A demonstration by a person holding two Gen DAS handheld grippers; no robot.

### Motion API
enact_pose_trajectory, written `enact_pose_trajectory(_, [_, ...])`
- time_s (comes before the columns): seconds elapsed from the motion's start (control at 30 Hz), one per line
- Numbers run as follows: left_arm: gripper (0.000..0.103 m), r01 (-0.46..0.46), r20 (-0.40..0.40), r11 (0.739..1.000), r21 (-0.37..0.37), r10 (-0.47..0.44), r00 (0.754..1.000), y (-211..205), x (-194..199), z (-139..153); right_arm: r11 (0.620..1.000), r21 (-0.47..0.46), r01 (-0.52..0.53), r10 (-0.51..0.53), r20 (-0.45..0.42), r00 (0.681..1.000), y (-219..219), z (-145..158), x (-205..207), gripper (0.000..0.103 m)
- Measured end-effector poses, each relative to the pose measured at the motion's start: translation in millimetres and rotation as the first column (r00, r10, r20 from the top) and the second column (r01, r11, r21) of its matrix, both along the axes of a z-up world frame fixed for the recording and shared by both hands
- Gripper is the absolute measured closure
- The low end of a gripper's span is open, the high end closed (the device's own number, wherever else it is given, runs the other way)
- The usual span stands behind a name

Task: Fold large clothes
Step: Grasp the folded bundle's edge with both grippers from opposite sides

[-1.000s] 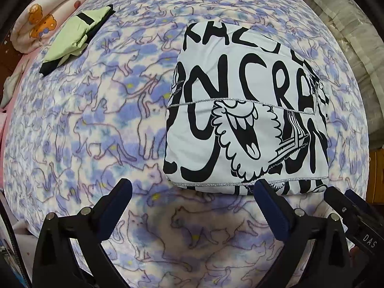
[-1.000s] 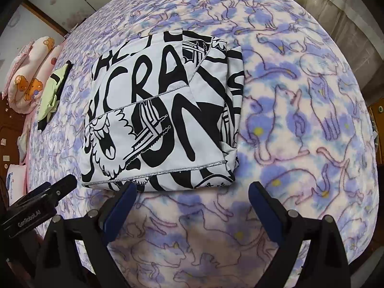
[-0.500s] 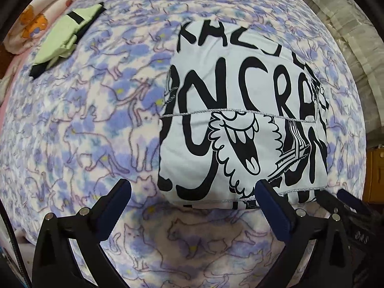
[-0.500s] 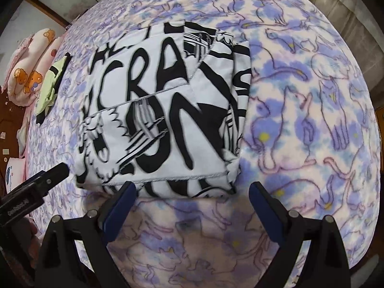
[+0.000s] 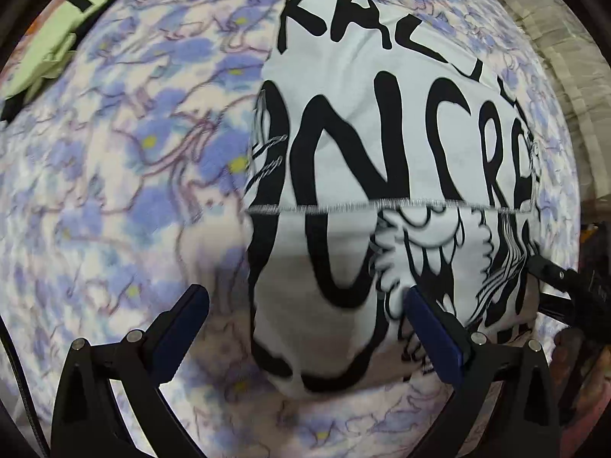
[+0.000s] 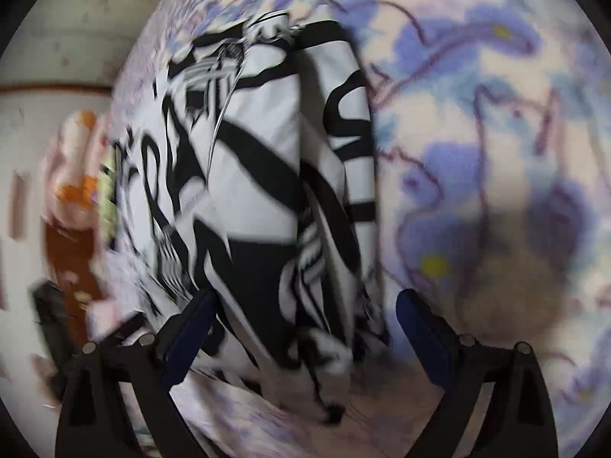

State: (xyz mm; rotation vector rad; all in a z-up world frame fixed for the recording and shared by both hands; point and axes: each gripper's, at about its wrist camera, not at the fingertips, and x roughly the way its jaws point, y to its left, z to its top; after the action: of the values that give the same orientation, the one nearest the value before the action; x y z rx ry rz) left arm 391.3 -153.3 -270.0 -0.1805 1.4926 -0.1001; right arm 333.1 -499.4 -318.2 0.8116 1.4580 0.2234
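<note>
My left claw [image 5: 305,316] is spread wide over the near left corner of the folded white garment [image 5: 382,175], soft cloth with bold black lettering and a stitched hem across it. It lies on the fleecy cat-print blanket [image 5: 145,175]. My right claw [image 6: 305,316], also wide, straddles its layered right edge. Open blanket lies left of it; a pale green cloth [image 5: 53,42] sits far off.

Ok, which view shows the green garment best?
The left wrist view: the green garment lies clear on the blanket, top left. In the right wrist view it is only a blurred green sliver behind the shirt.
</note>
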Motion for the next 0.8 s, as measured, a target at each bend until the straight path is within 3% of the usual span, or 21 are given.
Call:
enact_pose_trajectory(0.17, [0.001,-0.023,-0.024,0.977,-0.214,0.018,1.000,24.5,25.8,-26.2,0.983,0.179,0.044,-0.039,-0.034,0.999,-11.4,-32.3,18.3,0.006])
enact_pose_trajectory(0.37, [0.000,0.017,-0.031,0.928,-0.373,-0.031,0.999,37.3,48.0,-57.1,0.967,0.252,-0.026,0.042,-0.056,0.998,-9.9,-49.1,34.6,0.006])
enact_pose_trajectory(0.57, [0.000,-0.034,-0.056,0.830,-0.557,0.003,0.998,47.6,63.6,-90.7,0.950,0.293,-0.106,0.122,-0.034,0.992,8.3,-52.6,53.7,0.006])
enact_pose_trajectory(0.7, [0.000,-0.079,-0.087,0.791,-0.607,0.033,0.996,50.2,76.1,-105.0,0.947,0.288,-0.144,0.155,-0.016,0.988,19.6,-51.7,60.0,0.006])
enact_pose_trajectory(0.8, [0.000,-0.100,-0.098,0.791,-0.603,0.051,0.994,50.8,77.4,-108.3,0.936,0.335,-0.112,0.124,-0.014,0.992,20.7,-51.1,63.5,0.009])
